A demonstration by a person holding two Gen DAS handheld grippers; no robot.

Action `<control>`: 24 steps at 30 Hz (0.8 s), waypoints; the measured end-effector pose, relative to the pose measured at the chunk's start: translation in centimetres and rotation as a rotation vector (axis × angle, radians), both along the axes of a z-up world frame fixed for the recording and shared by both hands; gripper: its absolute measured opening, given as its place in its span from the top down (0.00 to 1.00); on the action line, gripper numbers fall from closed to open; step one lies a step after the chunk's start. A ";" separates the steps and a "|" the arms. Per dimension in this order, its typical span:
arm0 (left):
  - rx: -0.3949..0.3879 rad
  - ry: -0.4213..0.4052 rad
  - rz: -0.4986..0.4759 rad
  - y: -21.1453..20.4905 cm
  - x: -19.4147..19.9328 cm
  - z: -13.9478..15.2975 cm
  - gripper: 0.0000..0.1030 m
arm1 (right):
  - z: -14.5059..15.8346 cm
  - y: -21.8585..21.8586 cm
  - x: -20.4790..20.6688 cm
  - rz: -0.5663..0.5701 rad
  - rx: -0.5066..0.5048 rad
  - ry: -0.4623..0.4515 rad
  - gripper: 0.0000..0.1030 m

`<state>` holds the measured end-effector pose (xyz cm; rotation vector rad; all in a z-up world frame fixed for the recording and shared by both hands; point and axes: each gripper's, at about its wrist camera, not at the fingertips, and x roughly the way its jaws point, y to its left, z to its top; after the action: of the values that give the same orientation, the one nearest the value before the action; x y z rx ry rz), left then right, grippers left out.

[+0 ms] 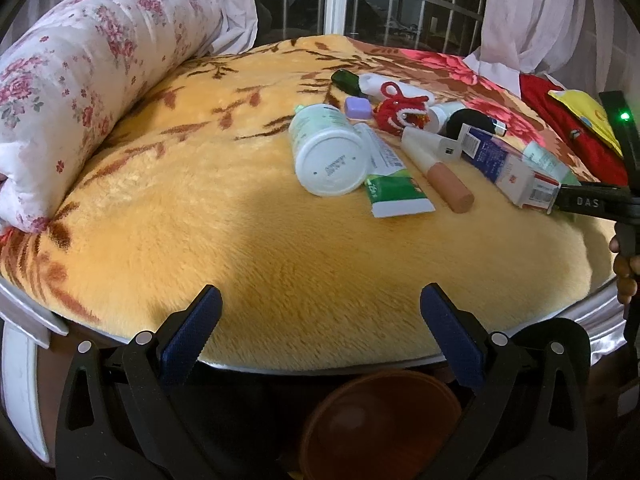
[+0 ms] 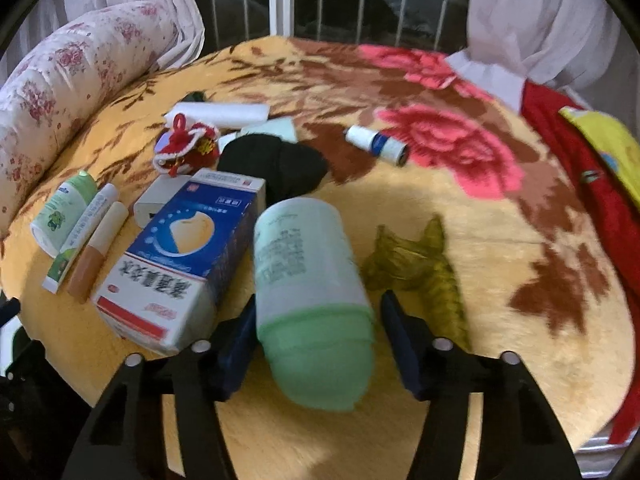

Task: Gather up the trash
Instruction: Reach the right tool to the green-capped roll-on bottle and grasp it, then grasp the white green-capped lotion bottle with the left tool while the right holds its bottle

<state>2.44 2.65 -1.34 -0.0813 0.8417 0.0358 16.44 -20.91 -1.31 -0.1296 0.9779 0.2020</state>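
Green-capped bottle (image 2: 310,292) (one) between spread right gripper (image 2: 316,336) fingers; left gripper (image 1: 320,320) open, empty

A pale green bottle with a green cap (image 2: 312,304) lies on its side on the yellow blanket, cap toward the camera, between the 2 fingers of the right gripper (image 2: 316,344). Just left of it lies a blue and white carton (image 2: 180,256), flat, with red print at its near end. Just right of the bottle lies a crumpled yellow-green wrapper (image 2: 416,268). Farther left, a white bottle (image 1: 328,152), a green and white tube (image 1: 390,178) and a white tube with a tan cap (image 1: 438,172) lie side by side.
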 end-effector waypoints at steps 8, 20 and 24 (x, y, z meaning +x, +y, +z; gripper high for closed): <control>-0.017 -0.004 0.006 0.7 0.7 0.4 0.06 | -0.7 1.0 2.2 0.055 -0.018 0.089 0.52; -0.083 0.002 0.025 0.9 3.4 2.3 0.06 | 2.9 -1.2 -3.6 0.044 0.108 -0.123 0.53; -0.081 -0.014 0.065 1.0 6.3 3.4 0.06 | 3.5 -1.8 -4.9 0.028 0.176 -0.143 0.53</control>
<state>8.77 3.68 2.06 -0.1845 0.8265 0.0621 11.49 -22.68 2.21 0.0031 0.8121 0.2996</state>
